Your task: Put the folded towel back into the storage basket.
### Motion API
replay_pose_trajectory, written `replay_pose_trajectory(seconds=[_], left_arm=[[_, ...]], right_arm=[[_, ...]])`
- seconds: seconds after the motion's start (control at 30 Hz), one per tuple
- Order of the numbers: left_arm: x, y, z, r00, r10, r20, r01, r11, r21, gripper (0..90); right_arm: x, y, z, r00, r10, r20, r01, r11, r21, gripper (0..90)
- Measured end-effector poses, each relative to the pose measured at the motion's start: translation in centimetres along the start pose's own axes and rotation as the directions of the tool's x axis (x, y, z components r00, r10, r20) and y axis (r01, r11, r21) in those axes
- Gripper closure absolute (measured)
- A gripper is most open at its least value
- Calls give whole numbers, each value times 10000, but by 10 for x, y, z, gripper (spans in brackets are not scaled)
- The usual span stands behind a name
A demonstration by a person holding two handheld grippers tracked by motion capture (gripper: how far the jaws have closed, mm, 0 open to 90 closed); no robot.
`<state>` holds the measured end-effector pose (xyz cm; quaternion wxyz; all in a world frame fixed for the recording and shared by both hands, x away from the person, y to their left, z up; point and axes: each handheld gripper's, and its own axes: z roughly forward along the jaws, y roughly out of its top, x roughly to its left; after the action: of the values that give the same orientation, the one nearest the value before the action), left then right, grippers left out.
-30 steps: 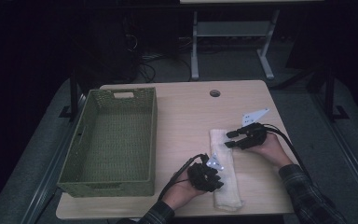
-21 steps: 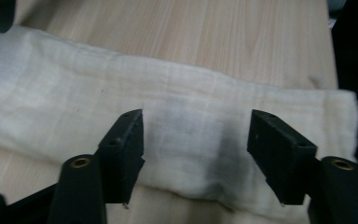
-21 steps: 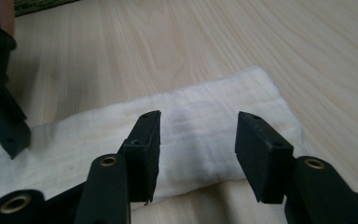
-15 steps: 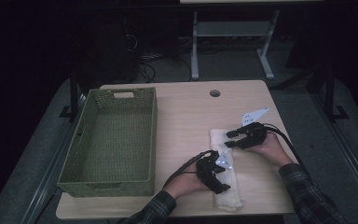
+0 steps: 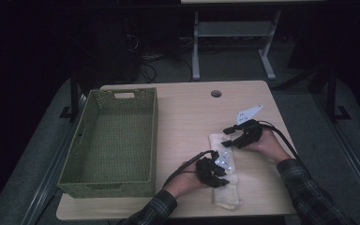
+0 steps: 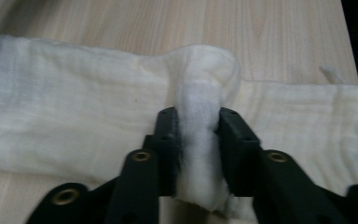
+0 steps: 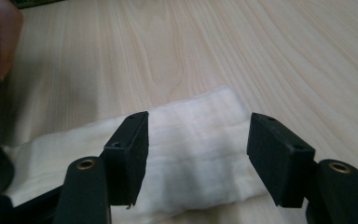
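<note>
left gripper (image 6: 199, 140) pinching bunched fold of white cloth (image 6: 74, 121) on worktop (image 5: 187, 117), right gripper (image 7: 198, 156) spread wide over cloth's end

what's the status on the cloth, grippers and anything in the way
Left gripper shut on a pinched ridge of cloth. Right gripper open above its far end. Green basket off left, path clear.

Dim high view, room black around the lit worktop (image 5: 187, 117), claw views bright and evenly lit, soft shadows under the cloth (image 6: 74, 126) beside each claw, near claw parts slightly blurred, no glare
</note>
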<state>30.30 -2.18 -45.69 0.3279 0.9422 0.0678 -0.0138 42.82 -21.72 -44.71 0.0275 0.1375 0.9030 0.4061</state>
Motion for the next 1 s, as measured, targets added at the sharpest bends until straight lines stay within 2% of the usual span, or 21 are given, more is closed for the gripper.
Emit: replay_pose_trajectory(seconds=[0.1, 0.23, 0.43, 0.5, 0.6, 0.63, 0.7, 0.87, 1.0], left_arm=[[1, -1, -1, 9998, -59, 212, 58, 10000, 49, 795], [1, -1, -2, 9993, 14, 385, -18, 9999, 108, 803], [2, -1, -2, 9992, 36, 405, -41, 9999, 121, 801], [2, -1, -2, 9992, 9, 407, -14, 9999, 115, 801], [2, -2, -2, 9990, -62, 451, 58, 9999, 89, 801], [2, -2, -2, 9990, -65, 453, 61, 9999, 90, 801], [2, -2, -2, 9989, -108, 455, 105, 9999, 66, 801], [2, -2, -2, 9989, -153, 446, 149, 9999, 84, 802], [3, -1, -2, 9988, -188, 463, 182, 9997, 135, 804]], right_arm=[[-3, 2, 6, 9999, -74, -68, 75, 9998, 168, 364], [-7, 4, 18, 9993, -250, -274, 265, 9981, 556, 356], [-15, 4, 30, 9981, -436, -446, 469, 9960, 759, 343], [-15, 5, 32, 9978, -326, -584, 377, 9954, 883, 343], [-17, 5, 38, 9959, -580, -701, 656, 9914, 1128, 340], [-17, 5, 39, 9951, -718, -677, 786, 9914, 1042, 349], [-15, 5, 38, 9950, -587, -810, 671, 9921, 1060, 411], [-12, 5, 35, 9918, -751, -1032, 870, 9893, 1169, 582], [-12, 4, 34, 9888, -541, -1390, 715, 9898, 1233, 725]])
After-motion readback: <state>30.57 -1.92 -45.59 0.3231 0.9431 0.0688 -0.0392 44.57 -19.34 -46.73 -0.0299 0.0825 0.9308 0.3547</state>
